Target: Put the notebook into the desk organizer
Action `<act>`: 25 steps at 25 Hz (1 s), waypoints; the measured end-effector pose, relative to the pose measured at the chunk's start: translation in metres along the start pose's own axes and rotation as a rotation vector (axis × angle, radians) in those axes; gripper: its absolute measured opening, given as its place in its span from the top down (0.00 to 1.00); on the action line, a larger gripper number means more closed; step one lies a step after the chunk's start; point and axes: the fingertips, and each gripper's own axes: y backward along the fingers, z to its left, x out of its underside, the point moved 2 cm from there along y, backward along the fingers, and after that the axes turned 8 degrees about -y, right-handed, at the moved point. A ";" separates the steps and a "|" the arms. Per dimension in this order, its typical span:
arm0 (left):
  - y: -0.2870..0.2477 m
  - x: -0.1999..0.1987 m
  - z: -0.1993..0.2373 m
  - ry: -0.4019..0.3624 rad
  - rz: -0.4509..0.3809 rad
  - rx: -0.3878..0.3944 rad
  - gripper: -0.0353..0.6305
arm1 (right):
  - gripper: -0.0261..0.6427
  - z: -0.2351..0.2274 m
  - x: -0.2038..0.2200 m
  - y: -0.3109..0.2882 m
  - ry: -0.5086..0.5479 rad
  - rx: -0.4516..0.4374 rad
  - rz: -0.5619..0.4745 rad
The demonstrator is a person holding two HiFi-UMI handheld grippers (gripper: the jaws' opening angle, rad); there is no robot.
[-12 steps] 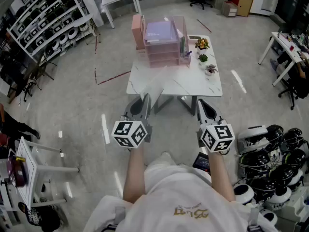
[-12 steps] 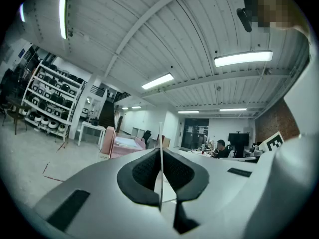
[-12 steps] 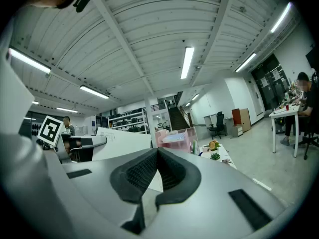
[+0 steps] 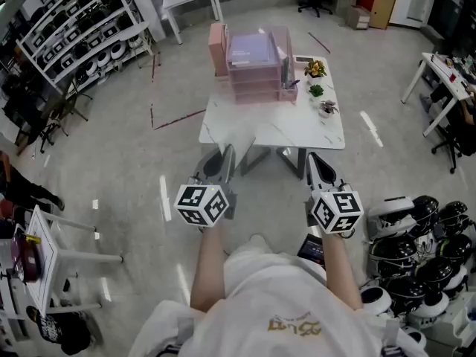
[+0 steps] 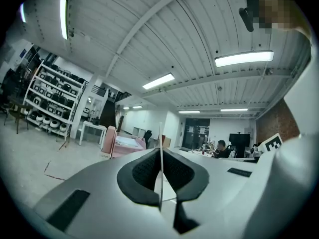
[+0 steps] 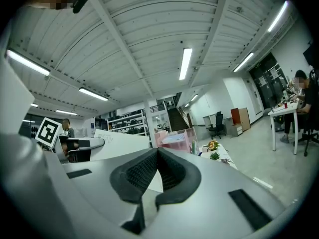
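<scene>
The pink desk organizer [image 4: 253,76] stands at the far end of a white table [image 4: 297,134], well ahead of me. A flat lavender item [image 4: 249,49], possibly the notebook, lies on its top tray. A pink upright holder [image 4: 217,47] stands at its left. In the head view my left gripper [image 4: 228,152] and right gripper [image 4: 312,158] are held side by side in front of my body, short of the table. Both are shut with nothing between their pads. The left gripper view shows its jaws [image 5: 160,158] pressed together, with the organizer [image 5: 124,146] far off. In the right gripper view the jaws [image 6: 157,158] are also together.
Small potted plants [image 4: 315,69] sit at the table's right side. A shelving rack [image 4: 67,28] lines the left wall. Several helmets [image 4: 416,236] are heaped on the floor at my right. A small white table [image 4: 67,236] stands at my left. A person sits at a desk [image 6: 299,96] on the right.
The table and organizer have shifted slightly down and right in the head view. Both grippers keep their pose and stay shut.
</scene>
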 end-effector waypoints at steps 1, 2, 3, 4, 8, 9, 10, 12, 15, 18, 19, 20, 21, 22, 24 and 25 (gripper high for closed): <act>-0.001 -0.001 -0.001 -0.001 -0.001 0.001 0.91 | 0.95 -0.002 -0.001 0.000 -0.008 0.003 -0.004; -0.002 -0.003 -0.002 -0.004 -0.001 0.001 0.91 | 0.95 -0.004 -0.003 -0.001 -0.014 0.004 -0.007; -0.003 -0.004 -0.002 -0.008 -0.002 -0.001 0.91 | 0.95 -0.005 -0.004 -0.002 -0.016 0.003 -0.008; -0.004 -0.006 0.000 -0.010 -0.003 -0.005 0.91 | 0.95 -0.005 -0.006 -0.003 -0.016 0.000 -0.008; -0.010 -0.010 0.007 -0.011 -0.008 -0.017 0.91 | 0.95 -0.009 -0.008 -0.009 -0.019 -0.005 -0.009; -0.014 -0.011 0.008 -0.012 -0.009 -0.017 0.91 | 0.95 -0.012 -0.008 -0.012 -0.023 -0.005 -0.011; -0.019 -0.011 0.009 -0.011 -0.010 -0.016 0.91 | 0.95 -0.015 -0.009 -0.015 -0.029 -0.004 -0.015; -0.031 -0.011 0.013 -0.008 -0.010 -0.013 0.91 | 0.95 -0.023 -0.009 -0.024 -0.038 -0.005 -0.020; -0.057 -0.010 0.022 -0.005 -0.013 -0.014 0.91 | 0.95 -0.037 -0.012 -0.044 -0.035 -0.008 -0.015; -0.087 -0.010 0.035 0.001 -0.020 -0.011 0.91 | 0.95 -0.055 -0.016 -0.068 -0.033 0.000 -0.015; -0.098 -0.010 0.041 0.003 -0.024 -0.010 0.91 | 0.95 -0.062 -0.017 -0.077 -0.034 0.003 -0.014; -0.109 -0.011 0.047 0.007 -0.029 -0.010 0.91 | 0.95 -0.068 -0.019 -0.089 -0.033 0.005 -0.013; -0.122 -0.012 0.055 0.011 -0.036 -0.010 0.91 | 0.95 -0.074 -0.022 -0.102 -0.031 0.006 -0.012; -0.135 -0.015 0.062 0.015 -0.044 -0.011 0.91 | 0.95 -0.081 -0.026 -0.116 -0.026 0.005 -0.012; -0.164 -0.020 0.080 0.021 -0.057 -0.012 0.91 | 0.95 -0.091 -0.037 -0.148 -0.015 0.003 -0.015; -0.179 -0.023 0.090 0.023 -0.060 -0.012 0.91 | 0.95 -0.095 -0.042 -0.165 -0.010 0.002 -0.016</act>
